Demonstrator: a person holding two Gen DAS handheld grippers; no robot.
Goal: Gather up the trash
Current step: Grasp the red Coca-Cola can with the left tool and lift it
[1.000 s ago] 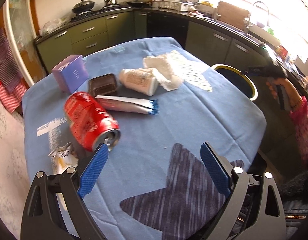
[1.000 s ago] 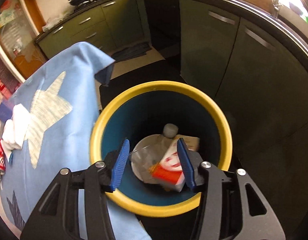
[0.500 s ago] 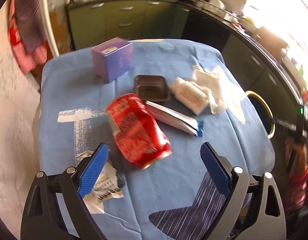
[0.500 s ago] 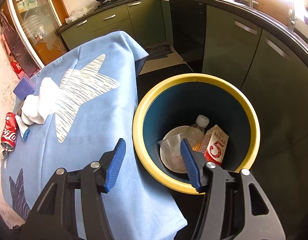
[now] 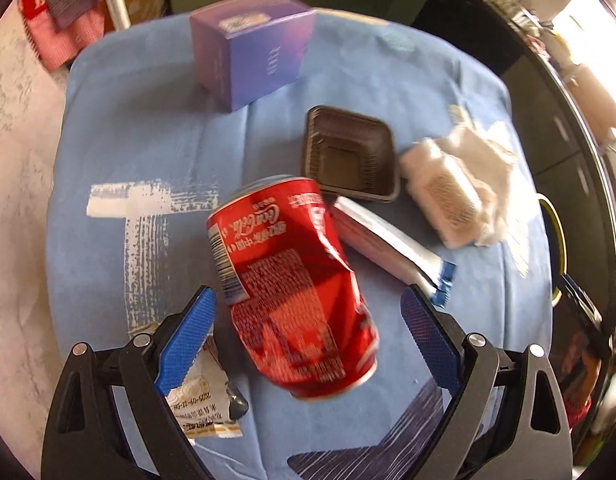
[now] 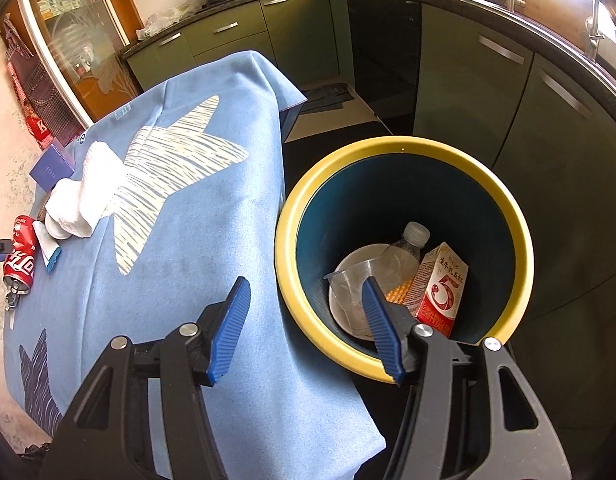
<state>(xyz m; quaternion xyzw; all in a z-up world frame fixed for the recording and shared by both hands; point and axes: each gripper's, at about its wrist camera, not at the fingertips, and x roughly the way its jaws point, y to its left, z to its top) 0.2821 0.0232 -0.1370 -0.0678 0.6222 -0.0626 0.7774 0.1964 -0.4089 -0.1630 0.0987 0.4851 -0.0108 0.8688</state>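
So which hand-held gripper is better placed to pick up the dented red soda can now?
The left hand-held gripper: its open jaws already straddle the dented red soda can. The right hand-held gripper is empty beside the yellow-rimmed bin, far from it.

Left gripper pitched steeply down, jaws spread wide, nothing pressed by either pad. Right gripper angled down too, jaws parted about halfway and just been opening further, empty between the pads. No hands or sleeves visible behind either tool.
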